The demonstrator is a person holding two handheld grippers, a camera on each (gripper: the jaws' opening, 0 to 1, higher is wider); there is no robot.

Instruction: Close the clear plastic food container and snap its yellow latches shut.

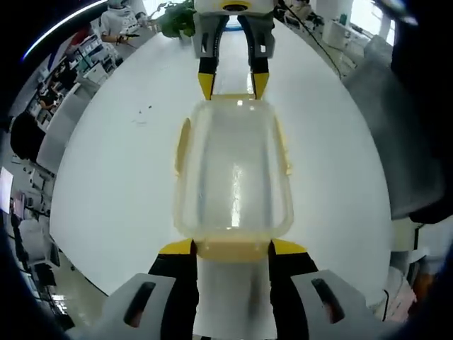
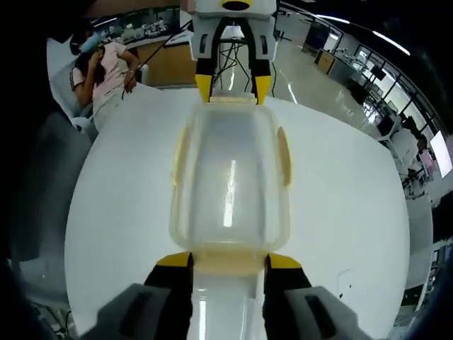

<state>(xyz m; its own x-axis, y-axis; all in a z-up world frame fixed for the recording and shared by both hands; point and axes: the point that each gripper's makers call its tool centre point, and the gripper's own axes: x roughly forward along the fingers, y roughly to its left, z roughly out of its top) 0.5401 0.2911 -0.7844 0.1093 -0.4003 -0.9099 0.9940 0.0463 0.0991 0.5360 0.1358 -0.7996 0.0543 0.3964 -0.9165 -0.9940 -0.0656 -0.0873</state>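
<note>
Left gripper view: container (image 1: 233,177) lidded on surface (image 1: 113,177), left hand-held gripper (image 1: 232,249) and right hand-held gripper (image 1: 232,85) spread open astride end latches; squeeze both squarely, together.

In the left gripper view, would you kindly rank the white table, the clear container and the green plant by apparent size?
1. white table
2. clear container
3. green plant, though it sits far from the camera, so its true size is unsure.

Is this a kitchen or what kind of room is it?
Probably a big office or lab, not a kitchen: a round white table, rows of desks with screens, and long ceiling lights.
</note>
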